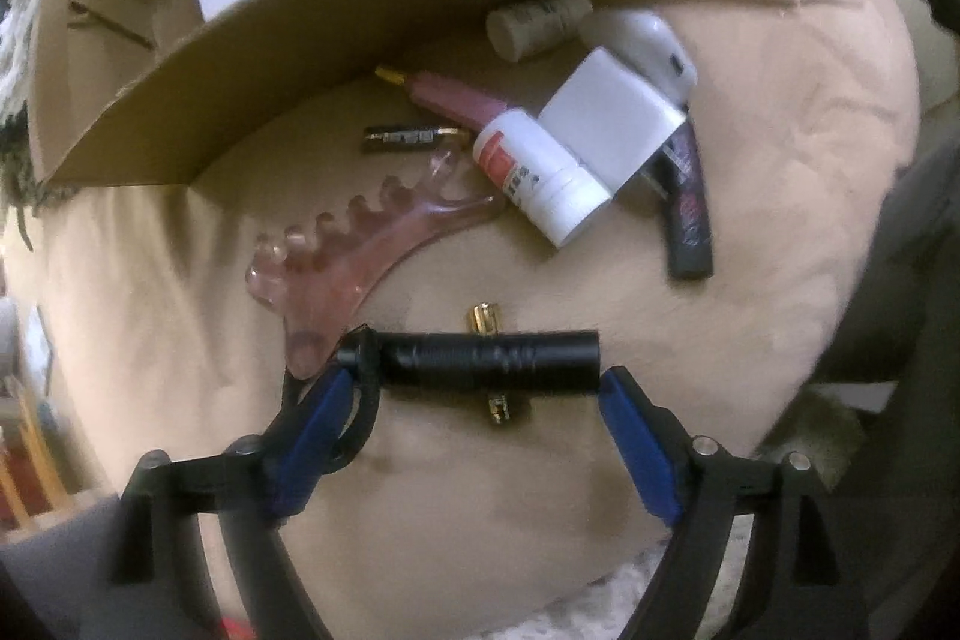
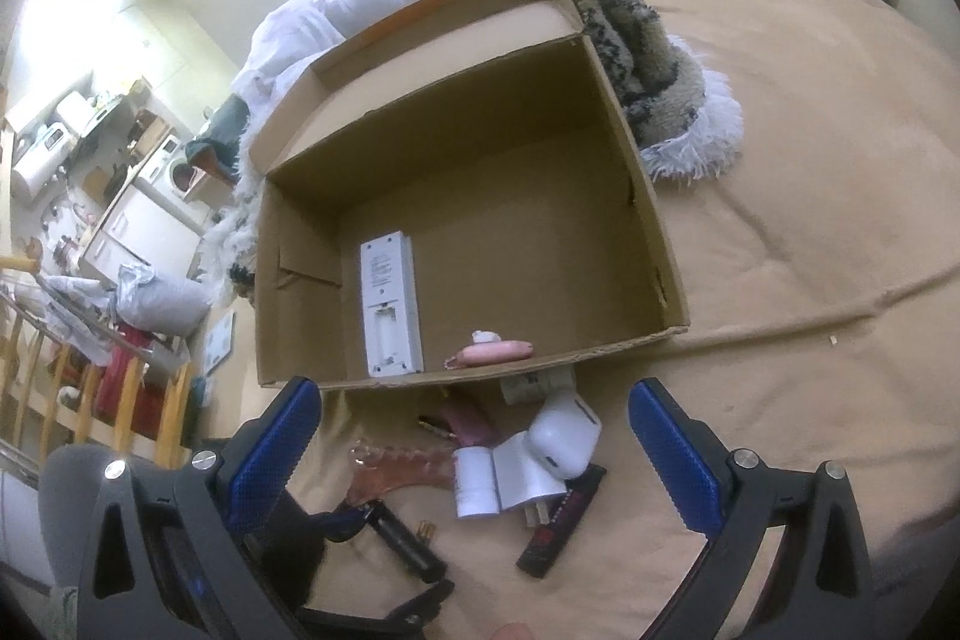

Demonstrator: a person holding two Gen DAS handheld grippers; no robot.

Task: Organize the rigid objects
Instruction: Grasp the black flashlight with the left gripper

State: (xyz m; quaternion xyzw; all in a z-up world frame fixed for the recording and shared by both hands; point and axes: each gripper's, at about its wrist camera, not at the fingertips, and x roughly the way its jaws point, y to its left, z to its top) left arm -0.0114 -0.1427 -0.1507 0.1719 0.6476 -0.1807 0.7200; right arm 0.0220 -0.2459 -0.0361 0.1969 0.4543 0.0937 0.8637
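Black flashlight (image 1: 489, 361) is what we read as the piece in hand, a dark cylinder lying flat on the tan bedspread (image 1: 780, 220). In the left wrist view it lies straight across the gap of our left gripper (image 1: 474, 388), its long axis running from one blue pad to the other. The left fingertip (image 1: 336, 388) sits at the end that carries a black loop, and the right fingertip (image 1: 618, 388) stands just beside the other end. We see the jaws spread wide and not pressing, so we judge the gripper open around the flashlight lengthwise. A small brass piece (image 1: 486, 319) pokes out from under the barrel on both sides. Just beyond lie a pink comb (image 1: 360, 250), a white tube (image 1: 540, 178), a white charger plug (image 1: 612, 124) and a black bar (image 1: 687, 214), all close to the near wall of the cardboard box (image 1: 360, 16).

In the right wrist view our right gripper (image 2: 474, 436) stands open and empty, its pads well apart, looking over the same pile. Here the flashlight (image 2: 408, 544) lies low and left, angled away from the box (image 2: 600, 196), which already holds a white remote (image 2: 390, 304) and a pink item (image 2: 498, 352) near its front wall.

We judge the left hand far nearer the flashlight. A squeeze along the barrel's length looks awkward, so a grip across it may serve better.
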